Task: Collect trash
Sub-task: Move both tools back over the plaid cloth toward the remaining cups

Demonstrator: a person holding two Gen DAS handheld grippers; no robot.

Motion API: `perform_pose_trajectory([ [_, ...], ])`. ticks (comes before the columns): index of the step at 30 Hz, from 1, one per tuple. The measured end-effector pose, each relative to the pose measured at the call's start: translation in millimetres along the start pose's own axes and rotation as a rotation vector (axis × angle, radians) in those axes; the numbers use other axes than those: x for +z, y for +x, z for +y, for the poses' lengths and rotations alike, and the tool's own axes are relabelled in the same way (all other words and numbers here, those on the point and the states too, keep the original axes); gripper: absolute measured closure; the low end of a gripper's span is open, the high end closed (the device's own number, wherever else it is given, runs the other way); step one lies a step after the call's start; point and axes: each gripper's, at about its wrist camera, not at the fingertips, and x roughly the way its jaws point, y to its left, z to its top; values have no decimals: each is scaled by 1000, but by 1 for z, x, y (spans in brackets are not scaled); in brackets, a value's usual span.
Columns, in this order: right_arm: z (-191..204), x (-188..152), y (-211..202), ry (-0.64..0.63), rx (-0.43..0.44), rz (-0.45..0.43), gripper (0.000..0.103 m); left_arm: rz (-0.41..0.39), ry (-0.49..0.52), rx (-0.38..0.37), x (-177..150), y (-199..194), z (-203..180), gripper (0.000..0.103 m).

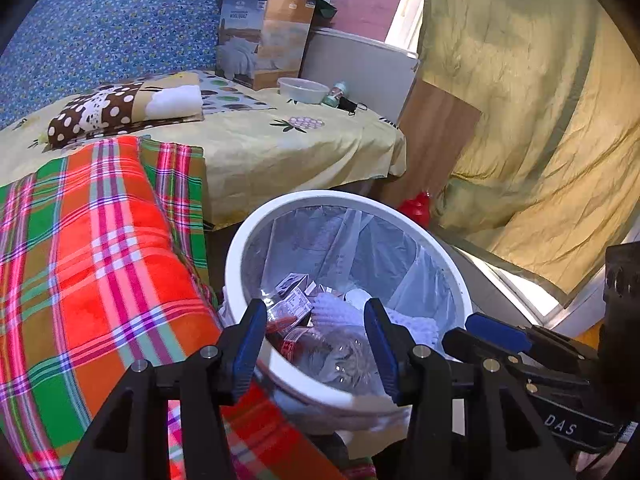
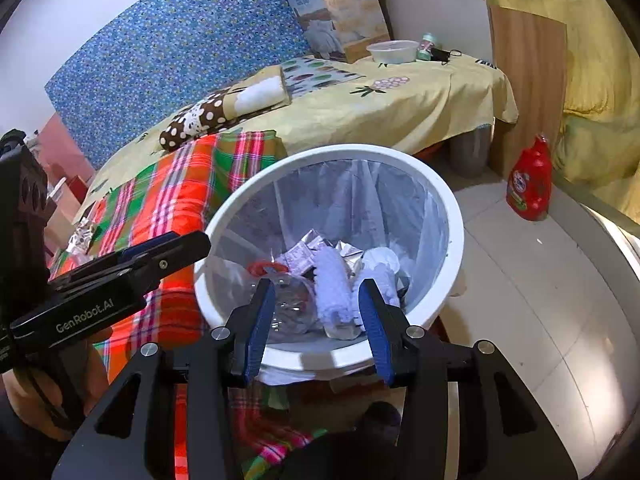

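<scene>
A white trash bin (image 1: 256, 236) with a clear liner stands beside the bed; it also shows in the right wrist view (image 2: 452, 216). Inside lie wrappers (image 1: 294, 304), a crumpled clear bottle (image 2: 290, 300) and white tissue (image 2: 334, 284). My left gripper (image 1: 316, 322) hovers open and empty over the bin's near rim. My right gripper (image 2: 318, 300) is also open and empty above the near rim. Each gripper shows in the other's view, the right one (image 1: 496, 332) at the bin's right, the left one (image 2: 168, 252) at its left. A crumpled foil wrapper (image 2: 82, 238) lies on the plaid blanket.
A red-green plaid blanket (image 1: 100, 260) covers the bed left of the bin. A polka-dot folded cloth (image 1: 108, 108), a cardboard box (image 1: 264, 40), a plastic bowl (image 1: 304, 90) and a small bottle (image 1: 338, 94) sit farther back. A red detergent bottle (image 2: 530, 180) stands on the tile floor.
</scene>
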Motion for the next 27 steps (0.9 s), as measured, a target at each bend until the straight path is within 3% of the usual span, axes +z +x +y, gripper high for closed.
perform_pose_trajectory([
  [27, 75, -11, -21, -135, 151, -36, 57, -125, -71, 123, -45, -111, 40, 53],
])
